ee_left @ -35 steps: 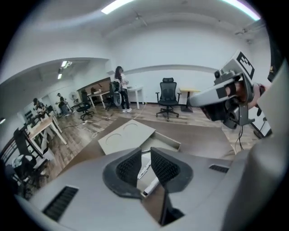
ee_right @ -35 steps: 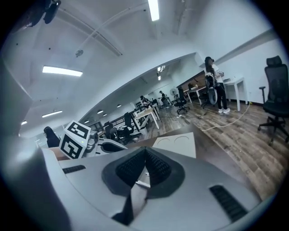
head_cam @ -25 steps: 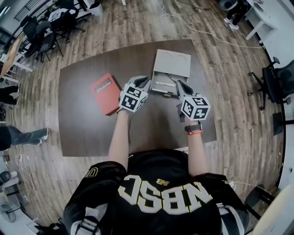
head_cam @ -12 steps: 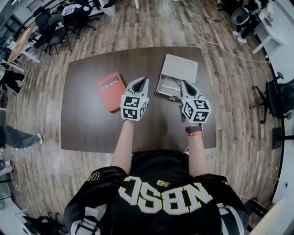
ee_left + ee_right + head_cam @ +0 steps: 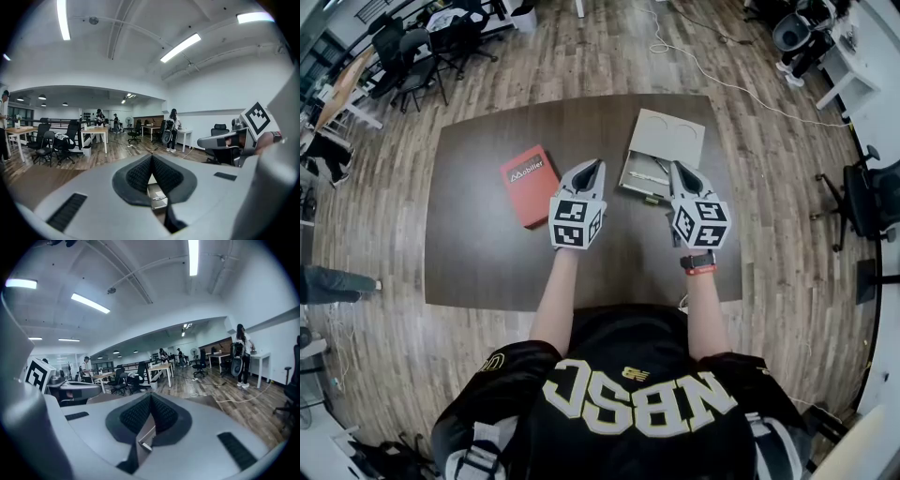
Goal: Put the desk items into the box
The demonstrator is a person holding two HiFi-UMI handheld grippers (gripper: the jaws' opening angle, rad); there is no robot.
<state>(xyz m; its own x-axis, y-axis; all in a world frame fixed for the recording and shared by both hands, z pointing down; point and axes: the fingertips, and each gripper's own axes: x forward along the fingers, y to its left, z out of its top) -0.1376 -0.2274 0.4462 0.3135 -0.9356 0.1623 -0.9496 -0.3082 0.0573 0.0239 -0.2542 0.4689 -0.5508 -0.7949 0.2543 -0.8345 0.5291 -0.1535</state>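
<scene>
The red book (image 5: 528, 185) lies flat on the bench (image 5: 487, 253), left of the box (image 5: 662, 141). The left gripper (image 5: 592, 166), between them, has its fingers closed on nothing; the right gripper (image 5: 679, 169), at the box's near right corner, likewise. For the book, I'd spread the left fingers and pinch an edge low.

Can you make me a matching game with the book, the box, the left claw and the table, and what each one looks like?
Things:
1. book
2. box
3. left claw
4. table

Looks:
a. dark brown
b. red
c. shut, holding nothing
d. grey, lid open

Pairs: 1-b, 2-d, 3-c, 4-a
</scene>
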